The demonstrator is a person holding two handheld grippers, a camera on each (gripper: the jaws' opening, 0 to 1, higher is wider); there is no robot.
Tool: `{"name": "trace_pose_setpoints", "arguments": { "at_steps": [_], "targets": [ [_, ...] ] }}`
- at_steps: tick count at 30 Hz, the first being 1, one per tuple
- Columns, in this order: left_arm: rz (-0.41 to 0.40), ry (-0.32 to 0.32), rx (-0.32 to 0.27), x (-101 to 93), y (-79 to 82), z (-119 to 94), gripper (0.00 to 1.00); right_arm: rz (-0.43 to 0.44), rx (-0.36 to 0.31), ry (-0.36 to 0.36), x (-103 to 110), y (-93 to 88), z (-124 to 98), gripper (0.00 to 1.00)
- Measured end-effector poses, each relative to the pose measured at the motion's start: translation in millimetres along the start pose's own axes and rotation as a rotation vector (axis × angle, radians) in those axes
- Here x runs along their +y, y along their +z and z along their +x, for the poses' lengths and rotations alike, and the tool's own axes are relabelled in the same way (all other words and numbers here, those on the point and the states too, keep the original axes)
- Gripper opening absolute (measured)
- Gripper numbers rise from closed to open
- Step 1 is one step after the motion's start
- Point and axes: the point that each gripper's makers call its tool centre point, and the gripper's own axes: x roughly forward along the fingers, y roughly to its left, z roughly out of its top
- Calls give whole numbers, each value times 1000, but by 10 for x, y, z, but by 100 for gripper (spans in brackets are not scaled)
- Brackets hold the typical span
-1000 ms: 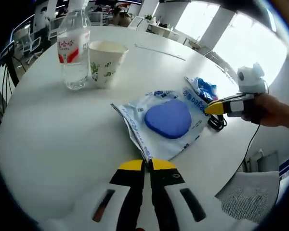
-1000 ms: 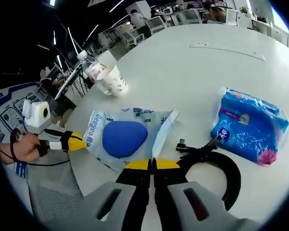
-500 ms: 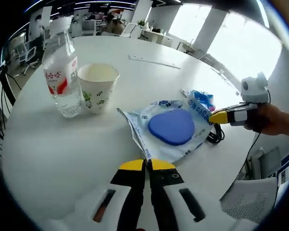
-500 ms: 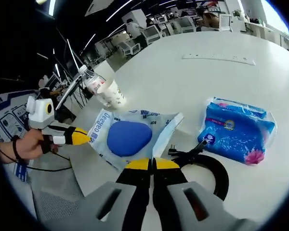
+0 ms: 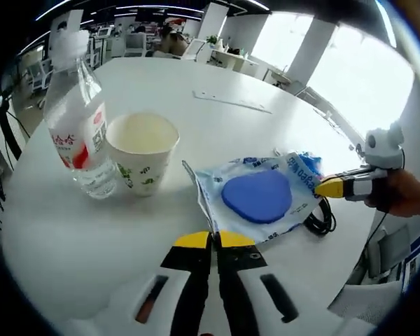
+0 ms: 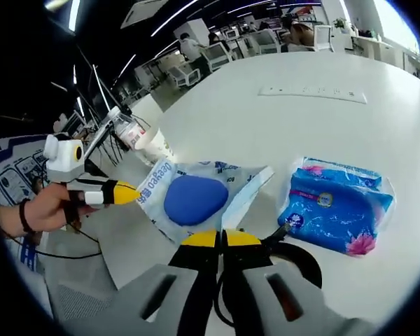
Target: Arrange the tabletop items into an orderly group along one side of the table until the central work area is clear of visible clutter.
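A clear plastic bag (image 5: 259,198) with a flat blue piece inside is stretched between both grippers. My left gripper (image 5: 211,237) is shut on the bag's near corner. My right gripper (image 5: 321,187), held in a hand, is shut on the opposite edge. In the right gripper view the bag (image 6: 196,199) lies just ahead of my right gripper (image 6: 220,237), with my left gripper (image 6: 130,193) pinching its far-left edge. A water bottle (image 5: 73,133) and a paper cup (image 5: 141,150) stand upright close to the bag's left. A blue tissue pack (image 6: 339,206) lies to the bag's right.
A coiled black cable (image 6: 294,255) lies beside the tissue pack, under my right gripper. A flat white strip (image 5: 231,101) is set into the round white table (image 5: 196,77) farther out. Office desks and chairs stand beyond the table's edge.
Both grippers have carried the bag toward the bottle and cup, which now stand nearer and larger. The tissue pack and cable stay behind on the right.
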Motion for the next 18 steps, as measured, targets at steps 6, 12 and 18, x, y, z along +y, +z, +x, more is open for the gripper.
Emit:
{"name": "trace_pose_setpoints", "arguments": {
  "at_steps": [6, 12, 18],
  "targets": [
    [-81, 19, -25, 47, 77, 130, 0, 3, 2, 3, -7, 40, 99, 0],
    [-113, 29, -55, 49, 212, 255, 0, 16, 8, -6, -80, 74, 186, 0],
    [-143, 44, -66, 140, 252, 301, 0, 33, 13, -10, -162, 109, 255, 0]
  ]
}}
